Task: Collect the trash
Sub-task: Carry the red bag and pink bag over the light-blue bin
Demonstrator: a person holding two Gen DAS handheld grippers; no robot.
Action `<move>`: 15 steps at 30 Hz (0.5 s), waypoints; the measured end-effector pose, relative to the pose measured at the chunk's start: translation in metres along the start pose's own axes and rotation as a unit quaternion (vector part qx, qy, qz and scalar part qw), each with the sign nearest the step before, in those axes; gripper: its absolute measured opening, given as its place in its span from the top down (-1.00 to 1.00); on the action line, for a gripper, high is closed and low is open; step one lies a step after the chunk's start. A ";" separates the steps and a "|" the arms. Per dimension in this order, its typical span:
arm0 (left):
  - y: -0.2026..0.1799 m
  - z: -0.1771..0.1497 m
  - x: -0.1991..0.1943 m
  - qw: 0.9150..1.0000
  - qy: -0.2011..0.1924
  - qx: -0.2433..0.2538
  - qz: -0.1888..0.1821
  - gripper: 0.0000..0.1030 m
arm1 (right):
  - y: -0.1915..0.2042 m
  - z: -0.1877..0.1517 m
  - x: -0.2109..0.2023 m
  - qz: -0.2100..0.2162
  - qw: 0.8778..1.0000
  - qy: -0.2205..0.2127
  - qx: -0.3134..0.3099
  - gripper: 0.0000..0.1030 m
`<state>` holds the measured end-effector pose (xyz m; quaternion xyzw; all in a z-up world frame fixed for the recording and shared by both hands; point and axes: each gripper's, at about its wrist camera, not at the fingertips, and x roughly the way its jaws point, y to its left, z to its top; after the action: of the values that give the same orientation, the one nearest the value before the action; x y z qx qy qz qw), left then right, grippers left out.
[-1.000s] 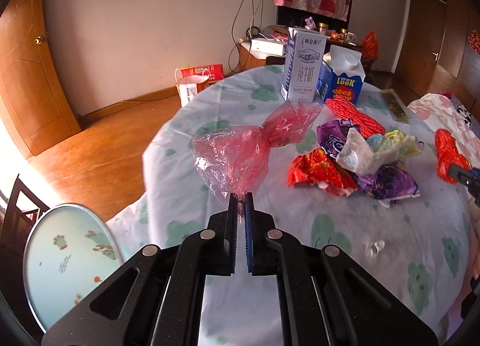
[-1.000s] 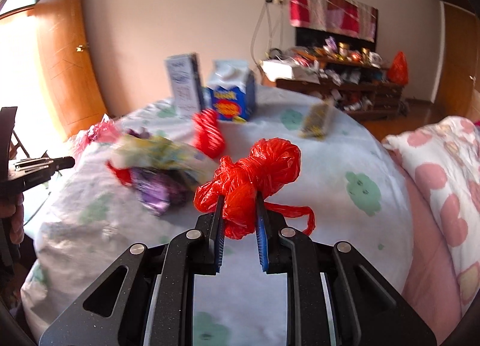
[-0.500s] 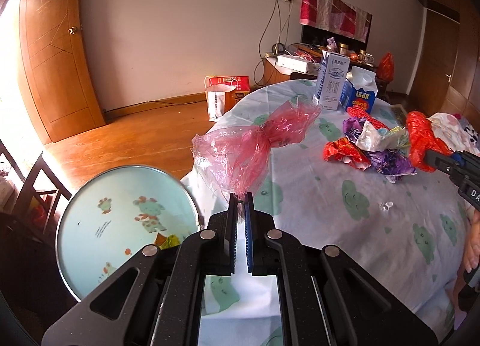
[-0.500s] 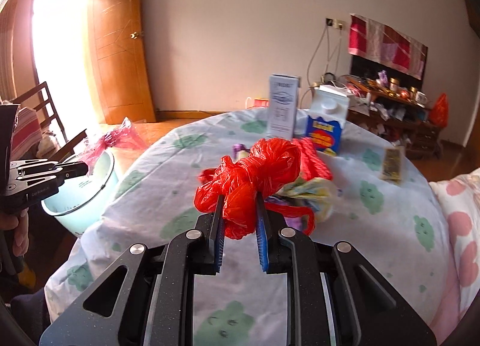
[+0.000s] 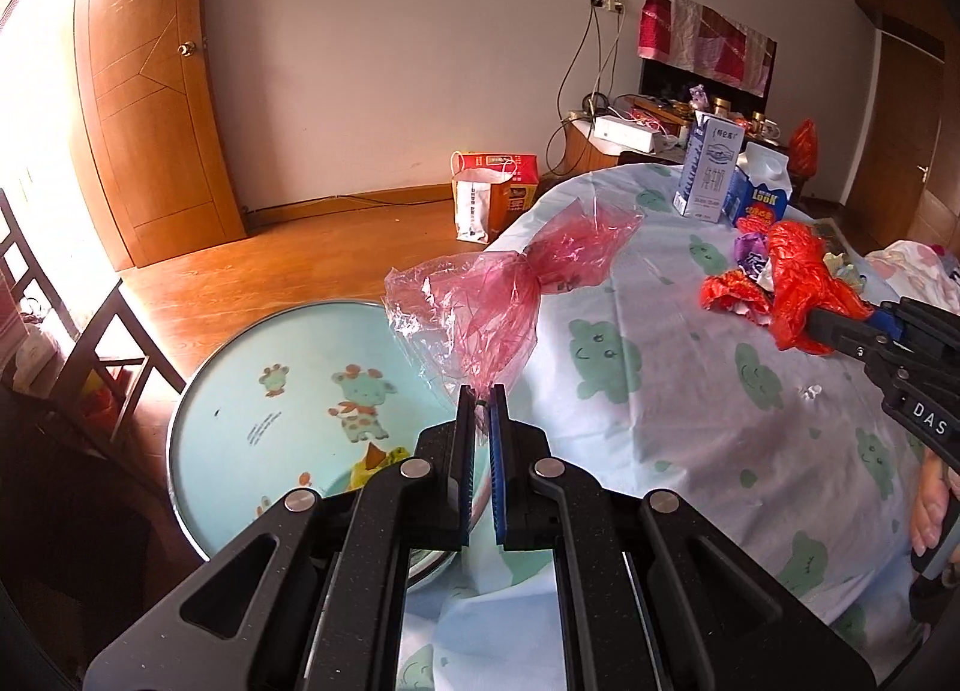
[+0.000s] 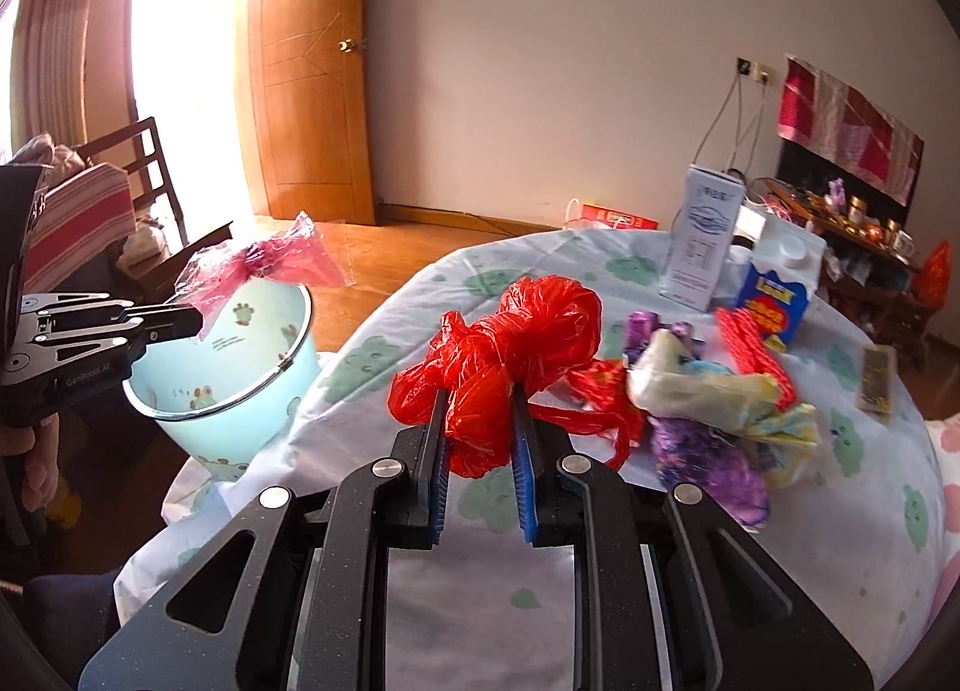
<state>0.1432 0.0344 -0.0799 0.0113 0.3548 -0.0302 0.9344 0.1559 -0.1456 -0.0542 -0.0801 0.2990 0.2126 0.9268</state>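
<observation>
My left gripper (image 5: 480,398) is shut on a crumpled pink clear plastic wrapper (image 5: 498,295) and holds it above the rim of a light blue trash bin (image 5: 240,355) beside the table; the wrapper also shows in the right wrist view (image 6: 264,265), over the bin (image 6: 240,391). My right gripper (image 6: 479,397) is shut on a knotted red plastic bag (image 6: 510,343) and holds it over the table's left part; the bag shows in the left wrist view (image 5: 798,277). A pile of wrappers (image 6: 708,409) lies on the table.
A round table with a cloud-print cloth (image 5: 690,391) carries a white milk carton (image 5: 708,169) and a blue carton (image 5: 759,199). A wooden chair (image 5: 90,343) stands left of the bin. A paper bag (image 5: 486,199) sits on the wood floor.
Both grippers have swung left with their loads. The pink wrapper has moved from over the table to over the bin, and the red bag has moved towards the table's left edge.
</observation>
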 end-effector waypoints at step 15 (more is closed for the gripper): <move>0.017 -0.006 -0.004 1.000 0.003 -0.010 0.017 0.92 | 0.027 0.003 0.019 0.018 0.999 0.015 -0.030 0.63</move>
<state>0.1374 0.0521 -0.0820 0.0077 0.3573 -0.0111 0.9339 0.1596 -0.1142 -0.0641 -0.1058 0.3081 0.2369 0.9153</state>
